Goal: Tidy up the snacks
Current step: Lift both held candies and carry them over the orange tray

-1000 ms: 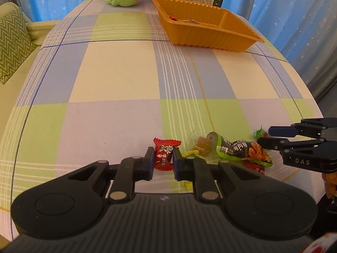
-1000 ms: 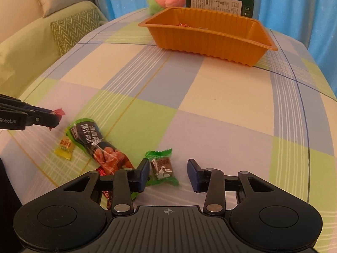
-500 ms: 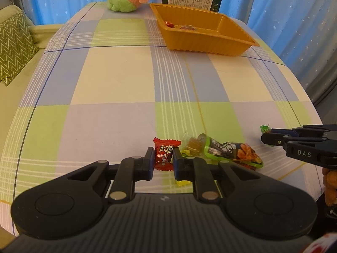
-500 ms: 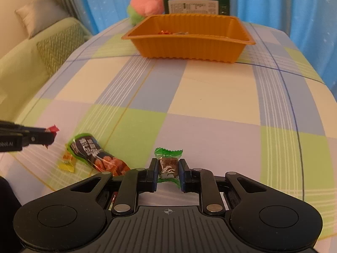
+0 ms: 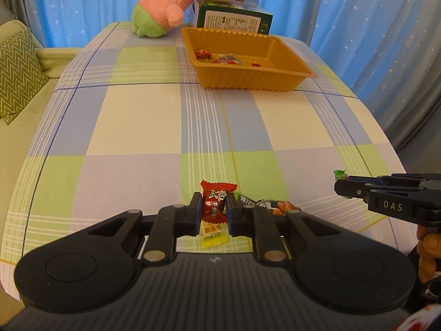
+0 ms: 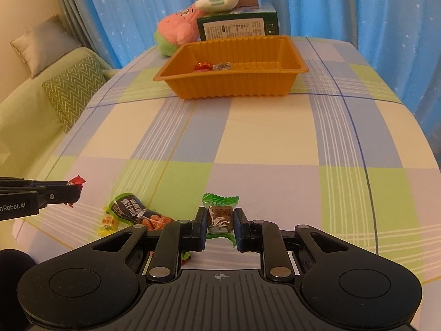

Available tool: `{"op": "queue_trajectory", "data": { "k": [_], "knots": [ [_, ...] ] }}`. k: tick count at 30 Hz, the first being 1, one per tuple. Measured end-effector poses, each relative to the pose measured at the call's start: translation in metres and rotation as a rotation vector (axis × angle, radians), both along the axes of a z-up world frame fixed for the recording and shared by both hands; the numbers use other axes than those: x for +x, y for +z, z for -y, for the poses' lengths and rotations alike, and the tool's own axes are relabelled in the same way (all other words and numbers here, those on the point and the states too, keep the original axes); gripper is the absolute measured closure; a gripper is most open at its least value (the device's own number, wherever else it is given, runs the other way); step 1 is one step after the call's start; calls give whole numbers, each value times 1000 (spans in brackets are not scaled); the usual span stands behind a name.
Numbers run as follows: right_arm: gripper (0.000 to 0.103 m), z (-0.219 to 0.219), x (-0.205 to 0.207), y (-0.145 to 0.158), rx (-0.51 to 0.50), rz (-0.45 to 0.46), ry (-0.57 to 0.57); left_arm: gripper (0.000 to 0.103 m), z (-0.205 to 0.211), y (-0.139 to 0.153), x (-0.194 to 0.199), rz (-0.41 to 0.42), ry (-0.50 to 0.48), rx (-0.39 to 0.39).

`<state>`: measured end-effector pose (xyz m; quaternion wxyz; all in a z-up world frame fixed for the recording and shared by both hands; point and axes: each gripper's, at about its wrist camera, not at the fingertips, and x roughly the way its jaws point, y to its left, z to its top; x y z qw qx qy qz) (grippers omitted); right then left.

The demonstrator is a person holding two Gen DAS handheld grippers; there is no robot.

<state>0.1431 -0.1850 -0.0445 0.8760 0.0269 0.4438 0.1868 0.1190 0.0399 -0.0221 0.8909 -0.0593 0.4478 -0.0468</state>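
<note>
The left tool (image 5: 213,211) pinches a red-wrapped candy (image 5: 216,202) between its fingers, above the near edge of the checked surface (image 5: 137,127). The right tool (image 6: 220,224) likewise grips a green-wrapped candy (image 6: 219,215). On the cloth under them lie a green peanut packet (image 6: 137,212) and a small yellow candy (image 6: 107,222), touching each other. The orange tray (image 5: 248,82) sits at 12 o'clock, well apart, with a few wrapped sweets (image 5: 224,59) inside; behind it stand a green box (image 5: 234,20) and a pink plush toy (image 5: 160,13).
</note>
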Motion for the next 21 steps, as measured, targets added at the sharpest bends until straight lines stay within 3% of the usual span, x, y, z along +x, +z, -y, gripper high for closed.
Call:
{"op": "queue_trajectory", "data": {
  "k": [21],
  "knots": [
    [83,11,30,40,29,69,-9,87,28,37,40,83,-45,-19]
  ]
}}
